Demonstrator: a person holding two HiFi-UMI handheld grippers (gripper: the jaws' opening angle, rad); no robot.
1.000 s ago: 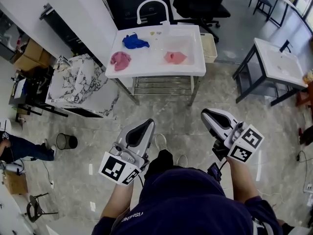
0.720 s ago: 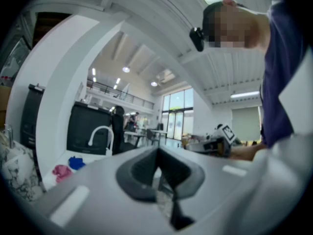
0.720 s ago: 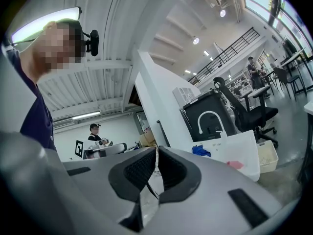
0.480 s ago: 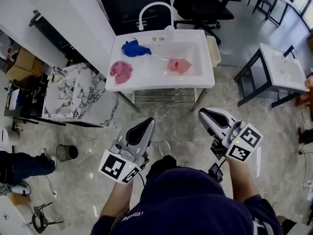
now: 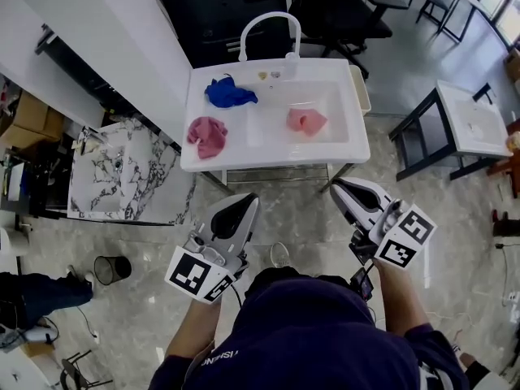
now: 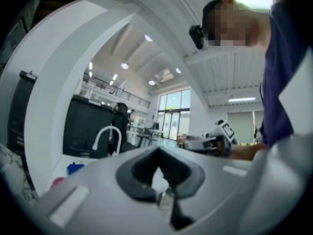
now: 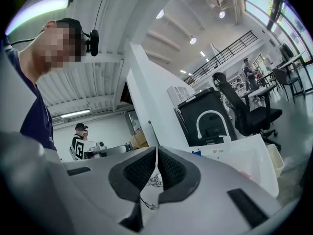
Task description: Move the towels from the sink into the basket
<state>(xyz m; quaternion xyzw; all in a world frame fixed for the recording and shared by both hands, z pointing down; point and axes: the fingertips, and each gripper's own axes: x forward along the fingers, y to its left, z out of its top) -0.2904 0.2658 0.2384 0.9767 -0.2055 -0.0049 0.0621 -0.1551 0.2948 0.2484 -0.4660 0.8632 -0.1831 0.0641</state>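
Observation:
A white sink (image 5: 337,146) stands ahead on a metal frame. A blue towel (image 5: 229,94) and a dark pink towel (image 5: 208,135) lie on its left half, and a light pink towel (image 5: 305,121) lies in the basin at the right. A pale basket (image 5: 360,88) hangs at the sink's right end. My left gripper (image 5: 237,208) and right gripper (image 5: 344,188) are held level, short of the sink's front edge, both shut and empty. The left gripper view shows the blue towel (image 6: 75,168) and faucet (image 6: 105,136) far off. The right gripper view shows the sink (image 7: 244,160) and basket (image 7: 275,158).
A marble-patterned cabinet (image 5: 130,177) stands left of the sink, beside a white wall. A black bin (image 5: 114,268) sits on the floor at the left. A second white sink table (image 5: 471,116) stands at the right, and office chairs (image 5: 341,10) behind the sink.
Both grippers have travelled forward toward the sink, which now lies closer and lower in the head view. Their jaws stay shut, and the towels have not moved.

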